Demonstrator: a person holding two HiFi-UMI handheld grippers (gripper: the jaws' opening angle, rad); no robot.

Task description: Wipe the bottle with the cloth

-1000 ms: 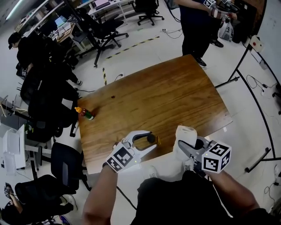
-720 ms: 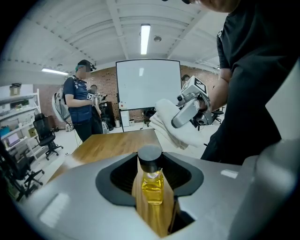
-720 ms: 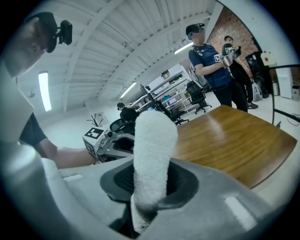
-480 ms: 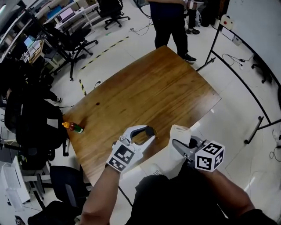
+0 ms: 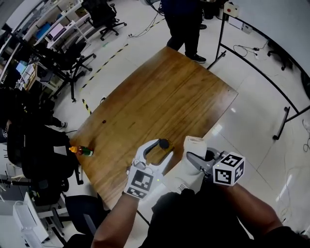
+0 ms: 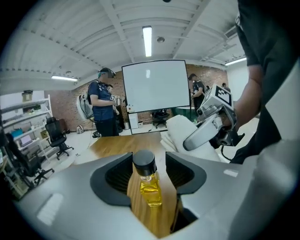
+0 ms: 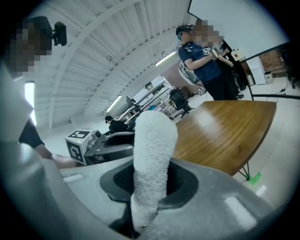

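— Step in hand?
— Looks like the run-up to the wipe: cloth [image 5: 193,145] and bottle [image 6: 149,185] brought side by side, not touching.
— Grip on each?
— Clamped tight in the right gripper [image 5: 197,159], that rolled white cloth, standing up past the jaws. At the left gripper [image 5: 162,151], jaws apart and just been opening, with the small black-capped bottle of yellow liquid upright between them. Wood showing beside the glass on one side, so bracketed rather than squeezed, by this reading.
— Whereabouts of the bottle?
— Near edge of the table [image 5: 164,82], about 6 o'clock in the head view, apparently standing on the wood, with the cloth just beside it at 3 o'clock.
— Next move?
— Probably calls for a firm pinch on the bottle first, then the cloth swung in from 3 o'clock and rubbed along the glass. Could tip off the near edge otherwise.
— Surface and room?
— Warm brown wooden top, mostly bare; second little bottle [image 5: 81,151] with an orange cap lying at 9 o'clock by the edge, well apart. Pale glossy floor [image 5: 252,97] all round. Person [image 5: 184,19] standing at 12 o'clock, office chairs [image 5: 104,14] and desks [image 5: 53,31] from 10 to 11, black stand legs [image 5: 286,114] at 2.
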